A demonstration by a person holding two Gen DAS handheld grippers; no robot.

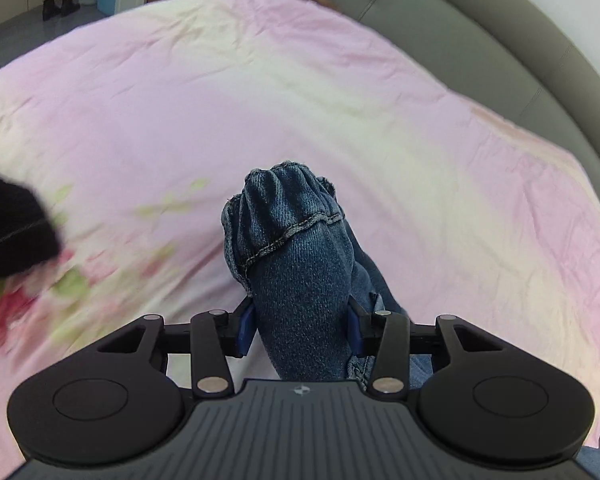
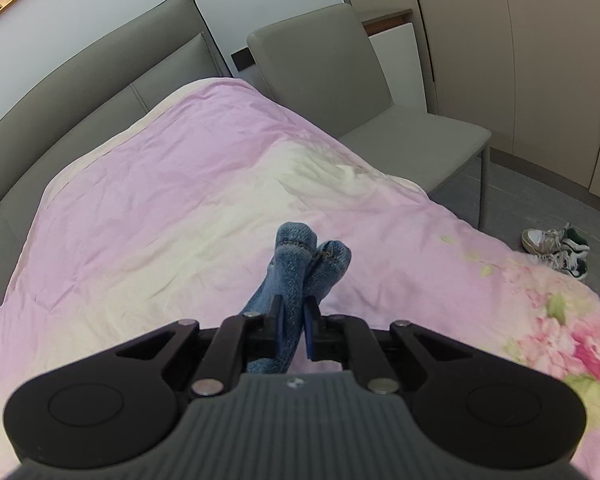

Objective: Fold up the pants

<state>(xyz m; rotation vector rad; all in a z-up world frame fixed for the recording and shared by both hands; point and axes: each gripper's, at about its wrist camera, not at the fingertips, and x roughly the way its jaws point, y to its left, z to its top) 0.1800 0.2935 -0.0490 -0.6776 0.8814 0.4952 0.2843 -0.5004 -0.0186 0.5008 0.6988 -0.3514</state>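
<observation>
Left wrist view: left gripper (image 1: pixel 302 328) clamps thick bunch of jeans (image 1: pixel 296 248), jaws held wide by fabric; jeans lifted above pink bedsheet (image 1: pixel 260 100). Denim looks heavy, soft, not slippery.

Right wrist view: right gripper (image 2: pixel 294 330) nearly closed on thinner jeans (image 2: pixel 296 268) fold with 2 bunched tips. Hold best at hem or waistband, probably.

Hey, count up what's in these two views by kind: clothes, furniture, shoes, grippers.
Jeans: 1
Bed: 1
Chair: 1
Sneakers: 2
Dark shoes: 2
Hand-held grippers, left and right: 2
Total: 9
</observation>
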